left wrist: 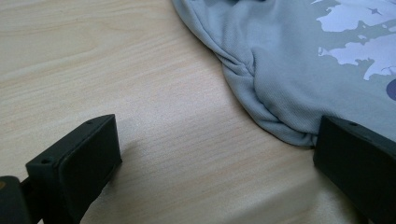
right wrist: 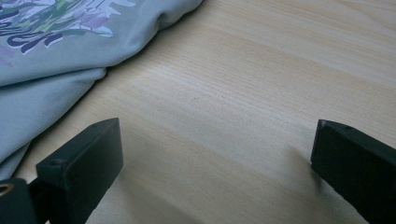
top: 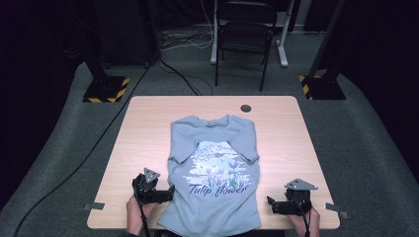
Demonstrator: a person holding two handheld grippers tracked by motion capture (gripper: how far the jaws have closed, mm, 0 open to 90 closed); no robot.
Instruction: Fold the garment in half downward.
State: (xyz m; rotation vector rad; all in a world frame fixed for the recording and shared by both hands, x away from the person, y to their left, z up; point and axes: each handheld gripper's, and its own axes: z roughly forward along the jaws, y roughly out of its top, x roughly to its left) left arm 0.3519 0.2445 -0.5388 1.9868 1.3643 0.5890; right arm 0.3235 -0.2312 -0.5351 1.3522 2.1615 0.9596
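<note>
- The grey T-shirt [top: 216,168] lies flat on the counter [top: 143,133] (print up), hem toward the person.
- Left gripper [top: 165,194]: fingers spread, at the shirt's edge.
- Right gripper [top: 271,204]: fingers spread over bare wood beside the shirt.

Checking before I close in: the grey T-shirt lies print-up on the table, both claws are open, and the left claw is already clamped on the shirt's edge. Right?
Not quite. The left claw is not clamped on anything: the left gripper view shows its jaws wide apart, with one jaw just beside the folded edge of the T-shirt. The rest stands: the shirt lies print-up on the table, and the right claw is open too.
</note>
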